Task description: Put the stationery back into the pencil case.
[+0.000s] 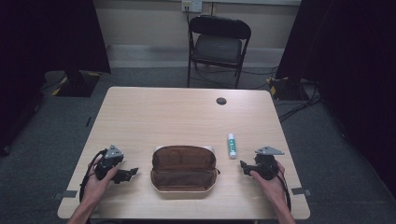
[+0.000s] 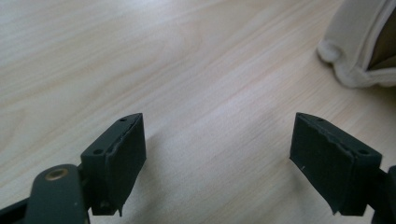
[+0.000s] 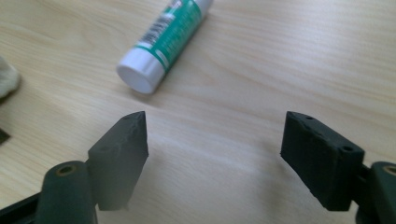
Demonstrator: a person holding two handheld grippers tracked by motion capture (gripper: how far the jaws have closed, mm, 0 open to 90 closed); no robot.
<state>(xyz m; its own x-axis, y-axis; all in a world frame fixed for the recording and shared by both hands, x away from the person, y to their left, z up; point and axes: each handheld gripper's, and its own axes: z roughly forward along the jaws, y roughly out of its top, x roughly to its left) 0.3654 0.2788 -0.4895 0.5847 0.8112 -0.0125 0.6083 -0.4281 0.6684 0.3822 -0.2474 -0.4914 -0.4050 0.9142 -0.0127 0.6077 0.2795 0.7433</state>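
Glue stick pickup pending, both grippers spread and empty beside open pouch.

Right gripper [image 3: 215,140] has jaws apart, nothing between them, low over the table [image 1: 154,112]; glue stick [image 3: 164,43] lies flat just ahead and to its left in the right gripper view, white cap end nearest. In the high view the glue stick [image 1: 231,145] lies right of the brown pouch [image 1: 183,169], near but not touching. Left gripper [image 2: 217,154] is also spread, over bare wood, with the pouch's pale rim [image 2: 359,51] to its upper right. Likely next step: swing the right gripper left, straddle the tube across its width near mid-body, not the cap, and close squarely so it doesn't roll; the left gripper can steady the pouch rim so the mouth stays open.
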